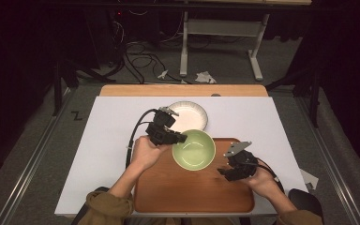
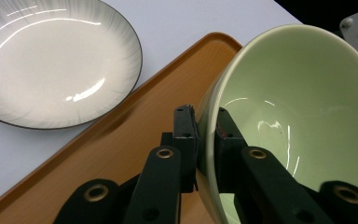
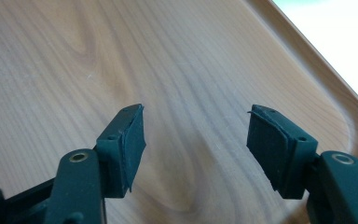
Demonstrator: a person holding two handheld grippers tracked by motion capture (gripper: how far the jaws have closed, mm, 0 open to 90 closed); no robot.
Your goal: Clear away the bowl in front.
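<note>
- The left hand-held gripper (image 2: 206, 140) pinches the rim of the one pale green ceramic bowl (image 1: 193, 149), tilted over the far edge of the single brown wooden tray (image 1: 194, 187) at the desk's near edge.
- The step looks like carrying the bowl; next comes a level set-down, perhaps beside the one white round plate (image 1: 189, 116) beyond the tray.
- The right hand-held gripper (image 3: 196, 135) hovers spread, empty, over the tray.

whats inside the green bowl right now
Nothing shows inside the green bowl except one jaw of the left gripper, which pinches its rim. The gripper's body covers the lowest part of the interior in its own view.
</note>
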